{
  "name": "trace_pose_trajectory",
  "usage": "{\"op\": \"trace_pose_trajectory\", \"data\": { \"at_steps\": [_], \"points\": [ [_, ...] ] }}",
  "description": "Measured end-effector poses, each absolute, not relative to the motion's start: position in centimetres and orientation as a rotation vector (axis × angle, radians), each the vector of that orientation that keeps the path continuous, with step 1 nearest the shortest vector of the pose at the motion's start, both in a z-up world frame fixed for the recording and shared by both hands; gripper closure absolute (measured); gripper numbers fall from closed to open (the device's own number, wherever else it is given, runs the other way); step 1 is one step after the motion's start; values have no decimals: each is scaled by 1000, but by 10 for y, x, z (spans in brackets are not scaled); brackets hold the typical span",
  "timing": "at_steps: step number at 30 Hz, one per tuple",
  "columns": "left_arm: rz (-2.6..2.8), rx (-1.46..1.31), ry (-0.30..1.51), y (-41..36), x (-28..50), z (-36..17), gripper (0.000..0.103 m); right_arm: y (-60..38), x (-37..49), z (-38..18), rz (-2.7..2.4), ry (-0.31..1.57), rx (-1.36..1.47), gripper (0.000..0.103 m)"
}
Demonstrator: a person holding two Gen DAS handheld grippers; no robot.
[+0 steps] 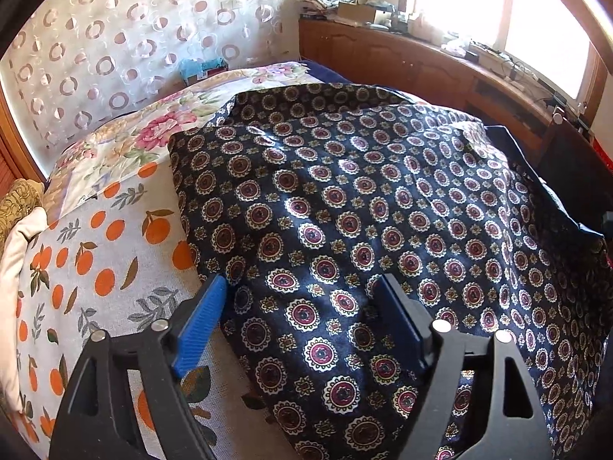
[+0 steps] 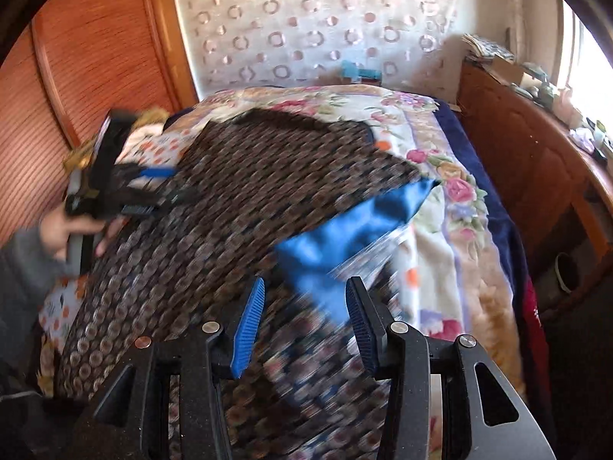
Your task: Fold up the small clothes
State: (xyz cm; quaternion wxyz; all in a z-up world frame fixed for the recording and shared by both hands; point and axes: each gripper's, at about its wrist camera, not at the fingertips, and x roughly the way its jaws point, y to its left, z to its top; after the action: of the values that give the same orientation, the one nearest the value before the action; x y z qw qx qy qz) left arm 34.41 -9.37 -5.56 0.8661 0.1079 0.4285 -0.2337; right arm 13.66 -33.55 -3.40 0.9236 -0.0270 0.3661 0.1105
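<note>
A dark navy garment (image 1: 364, 211) with round maroon-and-white medallions lies spread over the bed. My left gripper (image 1: 302, 306) hovers over its near left edge with the jaws wide open; the cloth lies below the blue pads (image 1: 203, 322) and neither presses on it. In the right wrist view the garment (image 2: 230, 199) is blurred, and a corner is turned over to show its bright blue lining (image 2: 345, 230). My right gripper (image 2: 306, 322) stands open just before that flap, with nothing pinched. A hand (image 2: 65, 230) holds the left gripper (image 2: 115, 180) at the garment's far left edge.
The bed carries an orange-fruit print sheet (image 1: 95, 268) and a floral blanket (image 2: 440, 199). A circle-patterned curtain (image 1: 134, 38) hangs behind the bed. A wooden cabinet (image 1: 402, 57) with clutter runs under the window on the right, and a wooden sliding door (image 2: 95, 57) stands on the left.
</note>
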Motion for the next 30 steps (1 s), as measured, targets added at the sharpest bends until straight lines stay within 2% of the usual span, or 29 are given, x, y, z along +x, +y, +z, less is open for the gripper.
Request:
{"op": "trace_pose_trajectory", "data": {
  "at_steps": [6, 11, 17, 30],
  "points": [
    [-470, 241, 923, -93, 341, -53, 21, -348, 137, -66, 45, 825, -147, 57],
    [-474, 204, 868, -76, 303, -30, 21, -408, 107, -72, -62, 821, -7, 57],
    [-490, 173, 842, -62, 244, -15, 21, -415, 68, -78, -14, 781, 107, 57],
    [-526, 80, 930, -57, 140, -36, 21, -411, -8, -84, 62, 679, 141, 57]
  ]
}}
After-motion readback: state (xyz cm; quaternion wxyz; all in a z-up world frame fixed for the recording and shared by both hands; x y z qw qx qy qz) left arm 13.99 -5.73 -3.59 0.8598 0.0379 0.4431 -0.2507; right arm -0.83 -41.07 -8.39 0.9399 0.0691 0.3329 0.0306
